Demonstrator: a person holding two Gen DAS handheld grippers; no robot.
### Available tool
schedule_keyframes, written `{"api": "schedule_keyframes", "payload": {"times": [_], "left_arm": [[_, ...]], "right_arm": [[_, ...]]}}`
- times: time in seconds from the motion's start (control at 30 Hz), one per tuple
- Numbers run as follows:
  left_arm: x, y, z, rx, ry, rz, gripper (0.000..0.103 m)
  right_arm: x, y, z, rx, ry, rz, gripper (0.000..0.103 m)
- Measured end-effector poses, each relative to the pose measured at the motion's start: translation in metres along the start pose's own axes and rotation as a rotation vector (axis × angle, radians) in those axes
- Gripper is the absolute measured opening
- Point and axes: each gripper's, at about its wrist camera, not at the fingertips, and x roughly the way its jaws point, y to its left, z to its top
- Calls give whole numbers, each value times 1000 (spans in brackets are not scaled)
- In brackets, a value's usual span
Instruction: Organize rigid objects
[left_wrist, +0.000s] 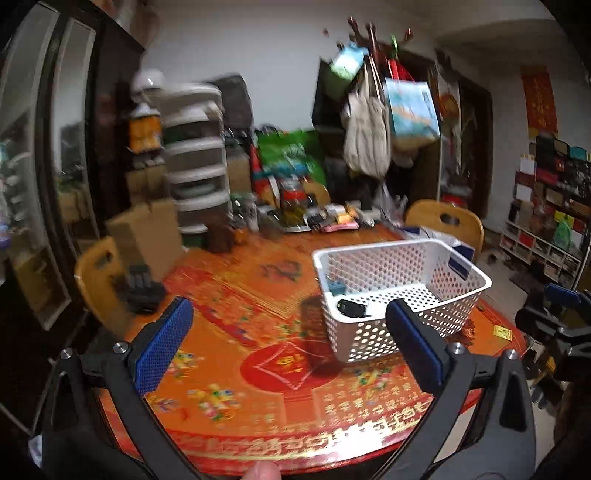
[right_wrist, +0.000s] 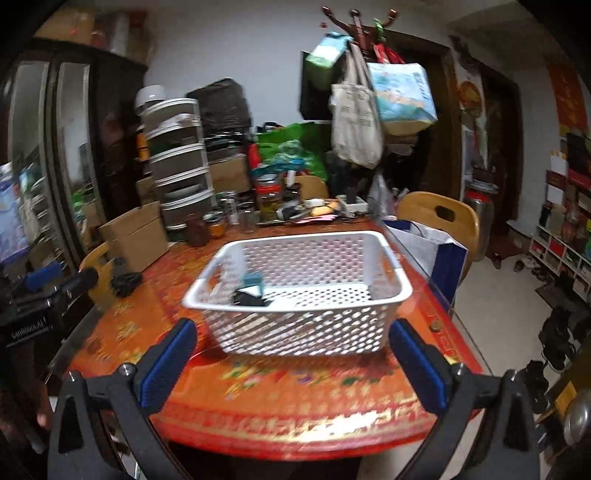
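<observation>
Left gripper (left_wrist: 288, 345) first: I see its blue-padded fingers (left_wrist: 162, 347) spread wide apart, nothing between them, hanging over the near edge of the counter (left_wrist: 236, 354) with its red and gold patterned cover. Just past the right finger, touching nothing of mine, sits the white perforated basket (left_wrist: 373, 266), its near corner peeking out from behind that fingertip. Inside it, low against the near wall, I make out a black object (left_wrist: 351, 307) and behind that a small teal box (left_wrist: 337, 286); the blur hides what they are.

Over to the right gripper (right_wrist: 293, 365): fingers (right_wrist: 166, 365) wide apart here too, empty, and the basket (right_wrist: 391, 295) stands squarely ahead of the gap between them, a little beyond the tips. From this view the black object (right_wrist: 248, 297) and teal box (right_wrist: 254, 280) lie toward the left-finger side of the basket floor; the rest of the floor shows bare mesh.

Farther out beyond the left finger, a dark bundle (right_wrist: 123, 278) rests on the counter by a wooden chair (right_wrist: 96, 275). Beyond the right finger, a second wooden chair (right_wrist: 439, 216) carries a white and blue bag (right_wrist: 430, 242). At the far rim of the counter I see jars and clutter (right_wrist: 273, 208), and behind that a coat rack with tote bags (right_wrist: 356, 125).
</observation>
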Motion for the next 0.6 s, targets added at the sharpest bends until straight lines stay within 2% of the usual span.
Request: {"api": "schedule_keyframes", "payload": {"times": [0.07,0.2,0.4,0.6], "left_arm": [[-28,10,-5,-21,-23,-35,103],[-50,12,-9,-38,-47,12,103],[-19,-24,-17,28,52,-45,103],[19,-50,-29,38,137,-90,103]], "right_arm": [[-15,11,-5,-34,-5,-6,103],[-28,10,-11,-36,-4,-20,103],[-11,-1,-11,-15,39,-17,103],[10,-6,-15,-5,89,-16,103]]}}
